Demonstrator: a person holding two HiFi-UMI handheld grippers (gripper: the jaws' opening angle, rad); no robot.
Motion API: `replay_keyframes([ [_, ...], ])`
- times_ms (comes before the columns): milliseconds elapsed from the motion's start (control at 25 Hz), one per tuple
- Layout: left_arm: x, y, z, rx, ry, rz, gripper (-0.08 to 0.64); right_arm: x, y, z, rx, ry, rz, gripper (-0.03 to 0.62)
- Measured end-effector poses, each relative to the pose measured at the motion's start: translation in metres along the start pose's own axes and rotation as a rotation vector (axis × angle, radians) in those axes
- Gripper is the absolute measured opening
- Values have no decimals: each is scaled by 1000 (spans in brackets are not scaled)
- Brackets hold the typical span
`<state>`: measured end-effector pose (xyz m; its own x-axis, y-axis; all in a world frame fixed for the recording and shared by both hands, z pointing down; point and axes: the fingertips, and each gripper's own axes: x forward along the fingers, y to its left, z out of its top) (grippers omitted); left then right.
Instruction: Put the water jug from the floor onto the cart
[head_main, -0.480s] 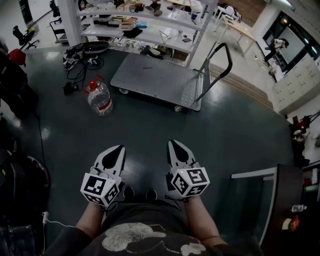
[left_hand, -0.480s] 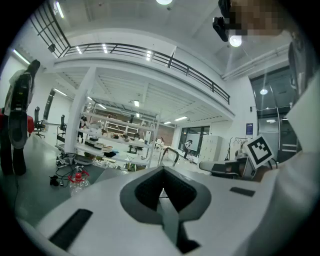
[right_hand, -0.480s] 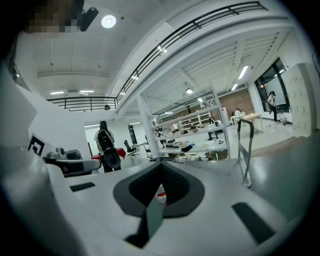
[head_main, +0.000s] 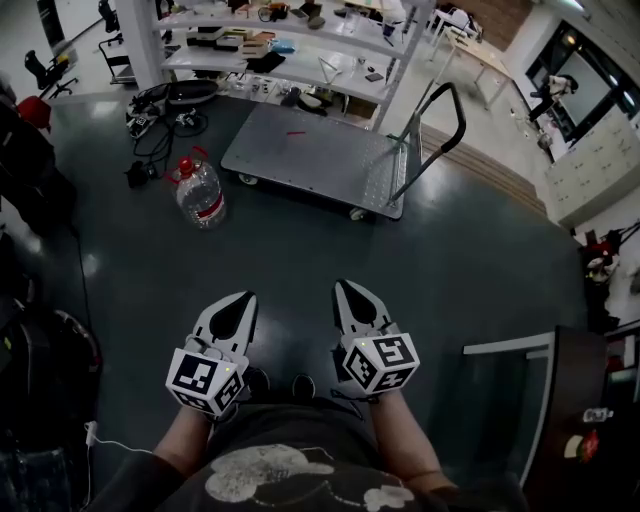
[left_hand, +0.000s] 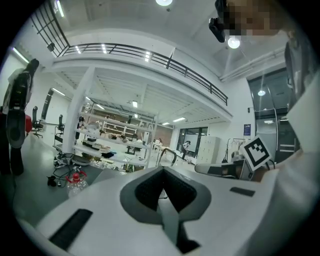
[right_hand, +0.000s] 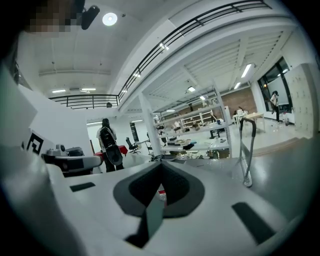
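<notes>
Jug (head_main: 200, 195) on the floor just left of the cart (head_main: 320, 155), far from left gripper (head_main: 243, 297) and right gripper (head_main: 343, 287), both clamped closed on nothing. Whole in left gripper view; only a red sliver behind the jaws in right gripper view.

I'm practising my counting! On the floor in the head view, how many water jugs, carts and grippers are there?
water jug: 1
cart: 1
grippers: 2 (left gripper, right gripper)
Total: 4
</notes>
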<state>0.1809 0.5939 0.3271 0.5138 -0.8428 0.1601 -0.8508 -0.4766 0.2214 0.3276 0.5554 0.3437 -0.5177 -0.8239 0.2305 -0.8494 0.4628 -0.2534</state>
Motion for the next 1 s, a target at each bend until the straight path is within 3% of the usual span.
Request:
replay_keyframes([
  [400,-17,24,-6,-18,8,33,8,14,20,-7,-8,24,20,-11],
  [1000,-61,139,-11,-78,-20,162,8,90,54,-5,-5,12,1,-9],
])
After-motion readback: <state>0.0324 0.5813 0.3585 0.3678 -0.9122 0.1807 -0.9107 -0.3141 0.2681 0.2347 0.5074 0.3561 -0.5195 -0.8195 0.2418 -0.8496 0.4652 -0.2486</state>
